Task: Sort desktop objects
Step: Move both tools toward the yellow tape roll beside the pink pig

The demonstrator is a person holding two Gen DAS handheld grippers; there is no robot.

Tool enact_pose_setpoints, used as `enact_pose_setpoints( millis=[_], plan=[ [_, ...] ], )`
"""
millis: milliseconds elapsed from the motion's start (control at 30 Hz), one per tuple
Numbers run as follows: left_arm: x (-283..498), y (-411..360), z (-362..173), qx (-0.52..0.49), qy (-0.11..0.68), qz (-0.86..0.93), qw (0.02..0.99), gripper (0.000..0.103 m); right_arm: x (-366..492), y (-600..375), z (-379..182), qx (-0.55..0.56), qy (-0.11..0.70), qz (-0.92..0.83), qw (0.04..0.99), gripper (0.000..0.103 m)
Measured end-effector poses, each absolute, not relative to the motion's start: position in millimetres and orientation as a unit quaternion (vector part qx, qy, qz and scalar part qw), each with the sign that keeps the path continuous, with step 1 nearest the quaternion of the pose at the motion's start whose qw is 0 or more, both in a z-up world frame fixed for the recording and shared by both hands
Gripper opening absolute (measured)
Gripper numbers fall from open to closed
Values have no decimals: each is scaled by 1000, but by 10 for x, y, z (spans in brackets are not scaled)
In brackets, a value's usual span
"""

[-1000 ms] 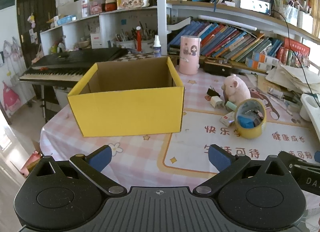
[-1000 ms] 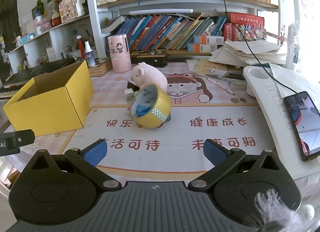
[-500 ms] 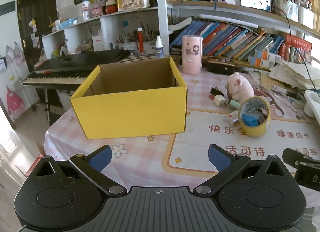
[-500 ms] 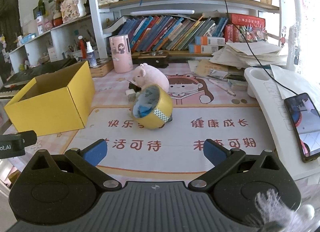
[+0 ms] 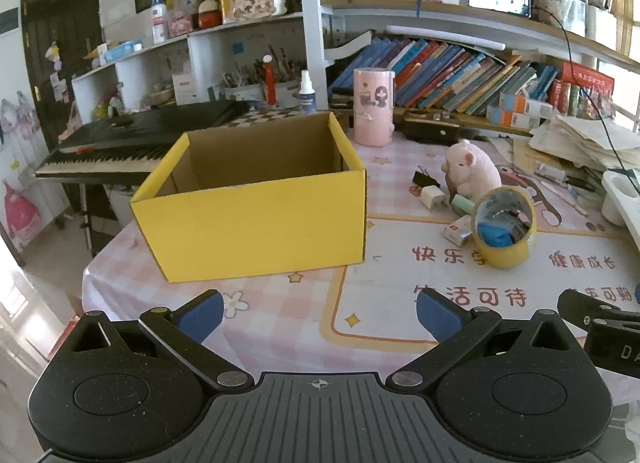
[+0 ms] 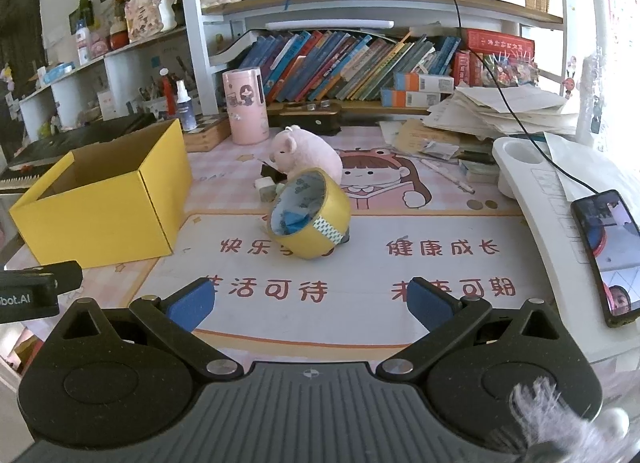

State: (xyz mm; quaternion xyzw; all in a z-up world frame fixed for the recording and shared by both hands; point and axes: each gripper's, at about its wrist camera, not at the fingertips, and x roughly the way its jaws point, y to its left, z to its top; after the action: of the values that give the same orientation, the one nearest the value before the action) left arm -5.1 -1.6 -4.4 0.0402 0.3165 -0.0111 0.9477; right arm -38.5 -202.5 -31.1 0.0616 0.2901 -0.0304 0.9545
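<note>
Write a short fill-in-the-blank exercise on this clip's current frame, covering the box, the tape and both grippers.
1. The open yellow cardboard box holds ____ that can be seen.
2. The yellow roll of packing tape stands tilted on its ____.
3. The pink plush pig sits directly ____ the tape roll.
4. The left gripper and right gripper both have their fingers ____.

Missing words: nothing; edge; behind; open
</note>
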Motion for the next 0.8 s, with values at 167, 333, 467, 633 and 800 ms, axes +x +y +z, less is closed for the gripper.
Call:
enact_pose_setpoints(
  millis=[167, 333, 467, 633, 800],
  plan=[
    [-12, -17, -52, 40, 318, -13, 947, 103, -350, -2008, -311, 59, 292, -27, 954, 103],
    [63, -38, -78, 37, 324, -11, 945, 103, -285, -2013, -330, 53, 300, -24, 952, 103],
    [132, -75, -102, 30, 329, -12, 944, 103, -216, -2059, -354, 49, 306, -23, 951, 103],
    [227, -127, -134, 26, 339, -6, 940, 103, -94, -2126, -374, 44, 310, -16, 949, 103],
    [337, -193, -161, 20, 348, 5, 937, 103, 46, -2178, -389, 35, 313, 0, 949, 103]
  ],
)
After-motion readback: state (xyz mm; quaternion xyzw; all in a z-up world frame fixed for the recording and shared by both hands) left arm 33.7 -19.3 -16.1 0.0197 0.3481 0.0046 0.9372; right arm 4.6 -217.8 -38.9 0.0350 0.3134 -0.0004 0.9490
